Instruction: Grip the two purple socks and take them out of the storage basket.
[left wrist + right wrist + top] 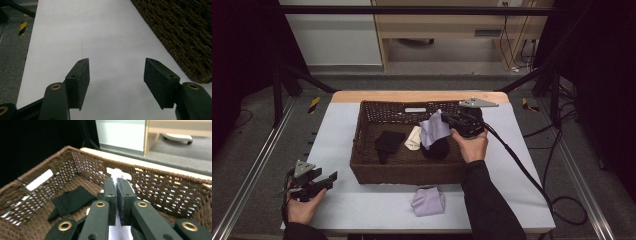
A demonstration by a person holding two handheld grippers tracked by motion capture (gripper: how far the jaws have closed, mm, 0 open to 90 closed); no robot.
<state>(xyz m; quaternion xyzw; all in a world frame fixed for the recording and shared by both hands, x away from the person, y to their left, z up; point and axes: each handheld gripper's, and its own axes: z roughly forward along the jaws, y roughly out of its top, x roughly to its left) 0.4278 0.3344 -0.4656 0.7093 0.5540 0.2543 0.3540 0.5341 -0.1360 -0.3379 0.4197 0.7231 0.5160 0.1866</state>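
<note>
- One wicker basket (362, 150): dark brown weave, rectangular, slot handles in the end walls, on the white table (512, 165).
- Two lilac cloths: one soft, crumpled (434, 130), pinched in the right gripper (446, 118) over the basket, jaws pressed together on it; one folded (428, 201) on the table just in front of the basket.
- In the basket: one flat black cloth (388, 142), one cream piece (414, 138), one dark rounded lump (437, 149).
- Left gripper (116, 71): jaws spread, nothing between them, above bare table left of the basket.
</note>
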